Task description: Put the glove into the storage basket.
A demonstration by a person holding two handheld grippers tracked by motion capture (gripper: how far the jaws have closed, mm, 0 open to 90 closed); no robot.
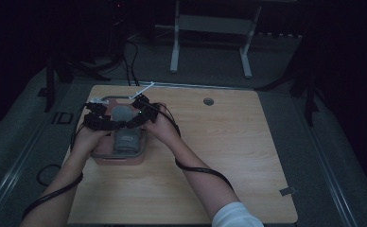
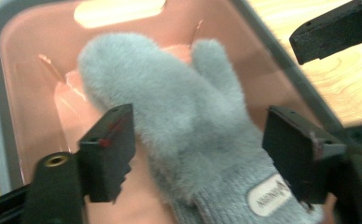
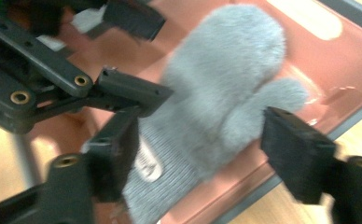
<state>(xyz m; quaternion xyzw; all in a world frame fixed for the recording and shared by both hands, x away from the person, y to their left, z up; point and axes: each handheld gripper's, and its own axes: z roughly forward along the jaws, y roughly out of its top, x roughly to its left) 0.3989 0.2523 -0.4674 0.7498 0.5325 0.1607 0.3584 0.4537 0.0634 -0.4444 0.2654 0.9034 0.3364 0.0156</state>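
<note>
A fluffy grey mitten (image 1: pixel 125 135) with a knitted cuff and a white label lies in a pink tray (image 1: pixel 117 158) with a grey rim, at the table's left. Both grippers hover close over it, tips nearly meeting. In the left gripper view my left gripper (image 2: pixel 200 140) stands open, its pads on either side of the mitten (image 2: pixel 179 126) and off the fur. My right gripper (image 3: pixel 207 149) is open too, with the mitten (image 3: pixel 226 84) below its spread jaws and untouched. The left gripper's jaw (image 3: pixel 128 91) crosses in front of it.
The tray sits on a light wooden table (image 1: pixel 229 142) with a round grommet hole (image 1: pixel 208 101) at the back. Cables trail from both forearms over the front edge. A white stand's legs (image 1: pixel 210 42) rest on the dark floor behind the table.
</note>
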